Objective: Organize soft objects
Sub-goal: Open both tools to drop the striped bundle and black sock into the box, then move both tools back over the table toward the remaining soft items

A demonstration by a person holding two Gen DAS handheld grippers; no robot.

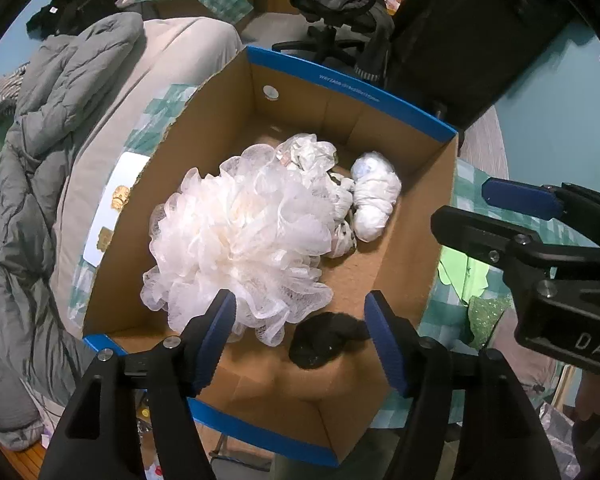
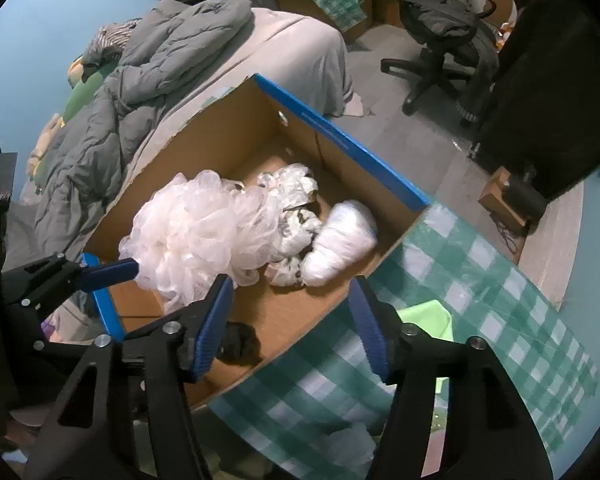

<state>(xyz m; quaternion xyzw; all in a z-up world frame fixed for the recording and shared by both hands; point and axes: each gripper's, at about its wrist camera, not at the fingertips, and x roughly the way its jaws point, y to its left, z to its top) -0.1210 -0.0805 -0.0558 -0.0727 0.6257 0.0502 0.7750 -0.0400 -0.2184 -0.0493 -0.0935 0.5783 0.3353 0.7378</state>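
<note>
Left gripper (image 1: 300,320) hangs wide open and empty above a cardboard box (image 1: 204,128) holding a white mesh pouf (image 1: 236,236); right gripper (image 2: 292,320) also gapes, empty.

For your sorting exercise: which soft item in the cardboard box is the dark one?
The small black bundle, lying on the box floor nearest the left tool; the mesh puff and wrapped bundle are white.

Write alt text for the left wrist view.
An open left gripper hovers over a cardboard box holding a white mesh bath pouf, white wrapped bundles and a small black cloth. The right gripper enters from the right; a grey duvet lies on the bed at left.
</note>
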